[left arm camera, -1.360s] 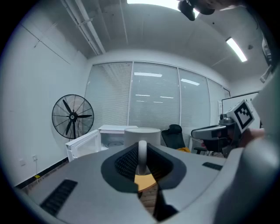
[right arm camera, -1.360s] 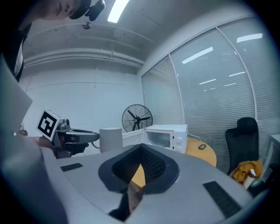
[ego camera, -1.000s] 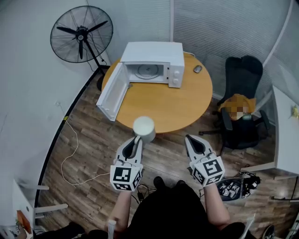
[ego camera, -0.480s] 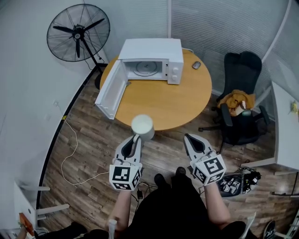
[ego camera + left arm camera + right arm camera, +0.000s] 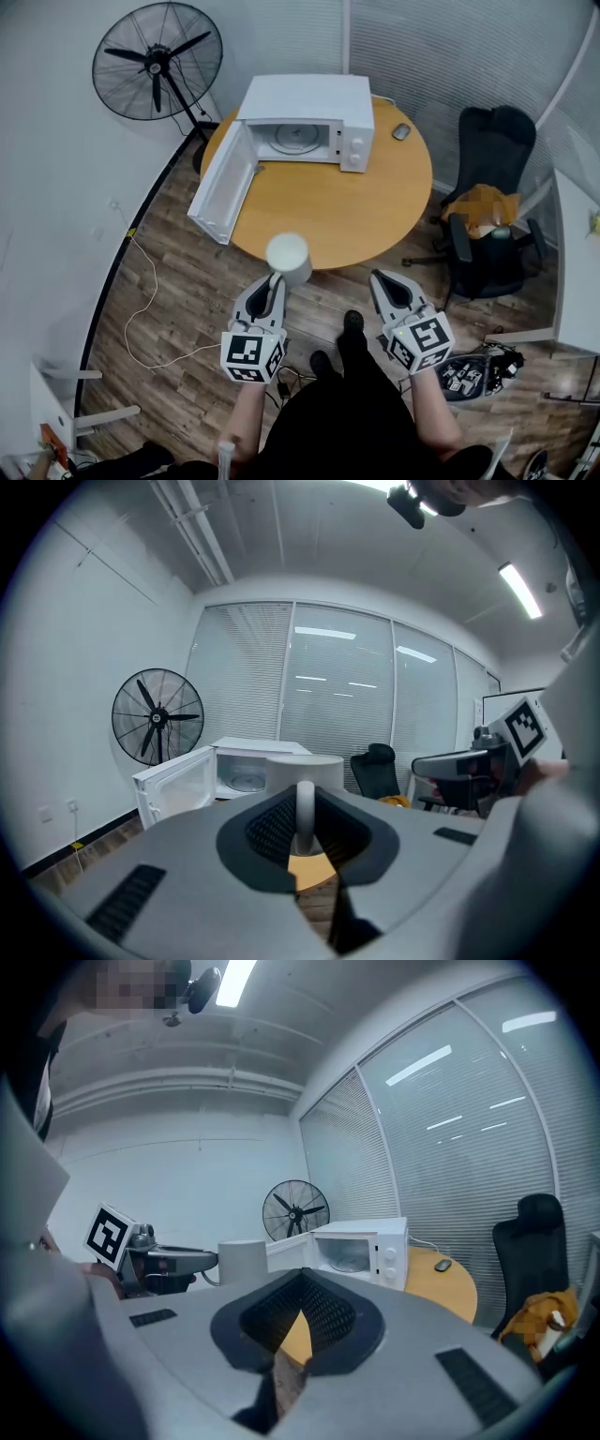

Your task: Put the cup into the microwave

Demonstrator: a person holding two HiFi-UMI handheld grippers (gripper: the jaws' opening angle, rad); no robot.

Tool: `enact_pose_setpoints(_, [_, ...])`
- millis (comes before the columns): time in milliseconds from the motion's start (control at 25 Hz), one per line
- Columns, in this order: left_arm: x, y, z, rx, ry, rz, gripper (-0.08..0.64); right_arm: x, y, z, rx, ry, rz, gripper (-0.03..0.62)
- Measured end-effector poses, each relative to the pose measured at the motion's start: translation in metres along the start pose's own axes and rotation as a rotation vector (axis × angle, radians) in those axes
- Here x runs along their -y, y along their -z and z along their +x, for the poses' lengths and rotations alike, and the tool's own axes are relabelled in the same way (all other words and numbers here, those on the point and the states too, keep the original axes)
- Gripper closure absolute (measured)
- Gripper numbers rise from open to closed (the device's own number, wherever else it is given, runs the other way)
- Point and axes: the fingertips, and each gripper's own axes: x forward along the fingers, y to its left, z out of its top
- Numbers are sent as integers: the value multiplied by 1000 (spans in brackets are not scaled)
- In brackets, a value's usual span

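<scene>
Left gripper (image 5: pixel 273 286) clamps the handle of the white cup (image 5: pixel 288 255) above the round table's (image 5: pixel 347 206) near edge. Right gripper (image 5: pixel 386 281) is closed on nothing. The microwave (image 5: pixel 305 98), door open, contains its turntable (image 5: pixel 293 137).

white cup (image 5: pixel 288 253), white microwave (image 5: pixel 305 98), orange table (image 5: pixel 347 206)

Through the camera on the left tool (image 5: pixel 305 836) I could see of the cup (image 5: pixel 317 769) only its rim and handle; the jaws covered the lower body. In the head view, the small dark object (image 5: pixel 401 131) on the tabletop (image 5: pixel 347 216) beside the microwave (image 5: pixel 305 98) was too small to name. The microwave's dials were unreadable, and the white desk (image 5: pixel 574 272) ran off the right edge.
</scene>
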Motion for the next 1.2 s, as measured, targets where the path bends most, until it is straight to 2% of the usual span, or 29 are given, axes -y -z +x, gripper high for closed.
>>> enact_pose_setpoints(280, [-11,-18,40,1,-32,4,522,40,-19,40,8,-20,10,583])
enact_pose_setpoints(600, [-26,-40,92,8,-95,5,522,80,-43,90,15,-102,1,583])
enact_pose_setpoints(960, [-23,-49,135,-2,-166,1,522,119,-48,121,-2,-182,2,583])
enact_pose_setpoints(1200, [-18,-46,156,-5,-199,-13,522,141,-37,129,-27,-213,19,583])
